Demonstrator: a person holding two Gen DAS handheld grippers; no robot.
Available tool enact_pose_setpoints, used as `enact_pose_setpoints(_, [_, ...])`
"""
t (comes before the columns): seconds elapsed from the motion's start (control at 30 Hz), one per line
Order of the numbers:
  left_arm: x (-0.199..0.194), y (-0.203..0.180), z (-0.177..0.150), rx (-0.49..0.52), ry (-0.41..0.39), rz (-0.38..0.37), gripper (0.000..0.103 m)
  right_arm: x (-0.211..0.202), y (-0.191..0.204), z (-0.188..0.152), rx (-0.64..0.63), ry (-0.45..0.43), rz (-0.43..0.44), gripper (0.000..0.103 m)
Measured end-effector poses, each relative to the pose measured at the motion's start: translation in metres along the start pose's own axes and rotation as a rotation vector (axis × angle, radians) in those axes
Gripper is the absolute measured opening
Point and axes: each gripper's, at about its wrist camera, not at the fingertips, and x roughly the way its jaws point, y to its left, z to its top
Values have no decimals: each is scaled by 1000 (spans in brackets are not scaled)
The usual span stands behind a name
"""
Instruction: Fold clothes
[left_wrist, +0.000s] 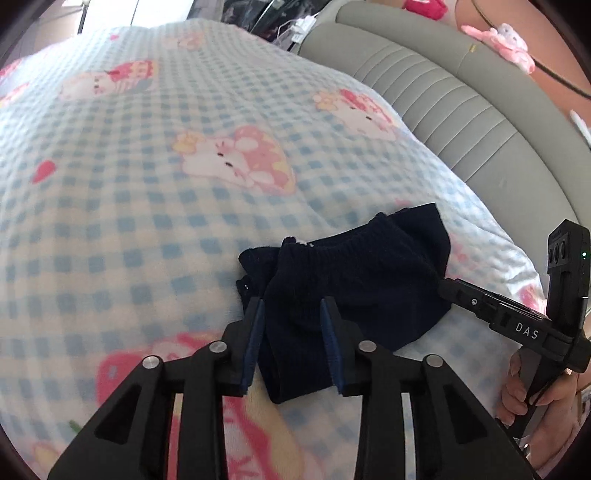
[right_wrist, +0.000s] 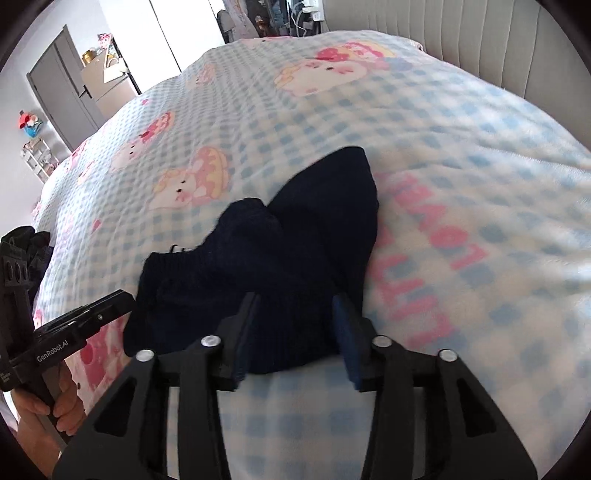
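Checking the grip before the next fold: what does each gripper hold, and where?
Nothing is clamped. The dark sock lies between the open left gripper and right gripper, neither pressing it.

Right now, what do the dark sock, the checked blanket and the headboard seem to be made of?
Sock: knitted fabric, probably cotton blend, matte dark navy; ribbing shows at its cuff.
Blanket: soft fleece or plush, judging by the fuzzy, blurred blue checks and cartoon print.
Headboard: padded upholstery, grey-beige with stitched channels; smooth faint sheen suggests faux leather, but it could be fabric.
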Motion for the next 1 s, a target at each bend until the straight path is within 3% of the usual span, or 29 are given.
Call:
enact_pose_setpoints(0.07, [-23,-1,0,13,-41,32,48,-21,18,-3,-33,-26,13,55])
enact_pose_setpoints(0.1, [-35,2,0,9,-61,47,51,-31,27,-5,-53,-34,19,62])
enact_pose_setpoints(0.13, [-47,6,0,4,-80,62,53,-41,37,-8,-74,-41,21,69])
enact_pose_setpoints(0.23, [-84,24,-1,-19,-124,122,54,-61,71,-16,-133,-49,39,73])
enact_pose_setpoints(0.37, [-138,60,-13,-61,-165,248,57,-72,119,-28,-185,-35,73,74])
enact_pose_setpoints(0.6, [-231,113,-57,-93,-208,397,75,-100,190,-71,-196,-45,120,74])
enact_pose_setpoints(0.73, [-273,126,-86,-87,-220,479,79,-118,230,-101,-231,-66,99,84])
enact_pose_setpoints(1.0, [-326,131,-157,-166,-227,517,82,-158,281,-158,-239,-76,46,86])
